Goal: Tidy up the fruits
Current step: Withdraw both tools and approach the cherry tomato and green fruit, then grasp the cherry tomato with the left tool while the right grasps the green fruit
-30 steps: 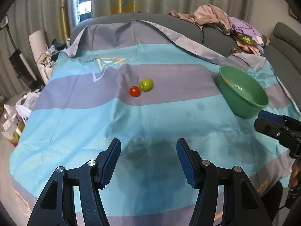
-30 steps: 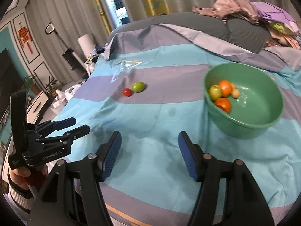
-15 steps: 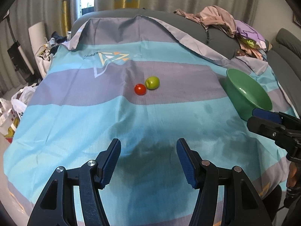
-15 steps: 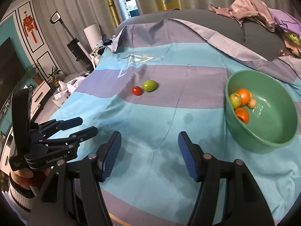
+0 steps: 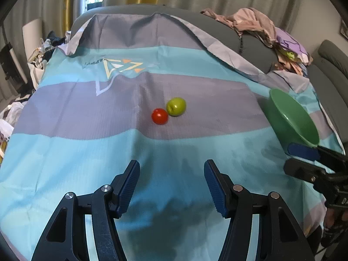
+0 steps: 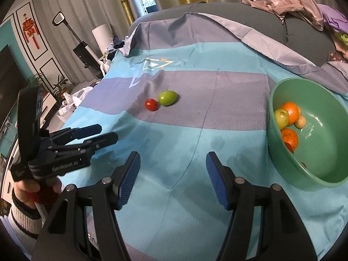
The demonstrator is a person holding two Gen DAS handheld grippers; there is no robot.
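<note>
A red tomato (image 5: pixel 159 116) and a green apple (image 5: pixel 176 106) lie touching on the striped cloth, straight ahead of my open, empty left gripper (image 5: pixel 171 184). They also show in the right wrist view, the tomato (image 6: pixel 151 104) and the apple (image 6: pixel 167 97). A green bowl (image 6: pixel 274 150) at the right holds two oranges (image 6: pixel 290 109), a green apple (image 6: pixel 281 118) and a small pale fruit (image 6: pixel 301 121). My right gripper (image 6: pixel 173 178) is open and empty, left of the bowl. The bowl also shows in the left wrist view (image 5: pixel 291 117).
The blue and grey striped cloth (image 5: pixel 87 148) covers a sofa. A pile of clothes (image 5: pixel 261 28) lies on the sofa back at the far right. Bags and clutter (image 5: pixel 39 52) sit on the floor at the left. A vacuum (image 6: pixel 82 50) stands by the wall.
Both grippers have moved forward and lower toward the tomato and apple, which look larger now. Both stay open.
</note>
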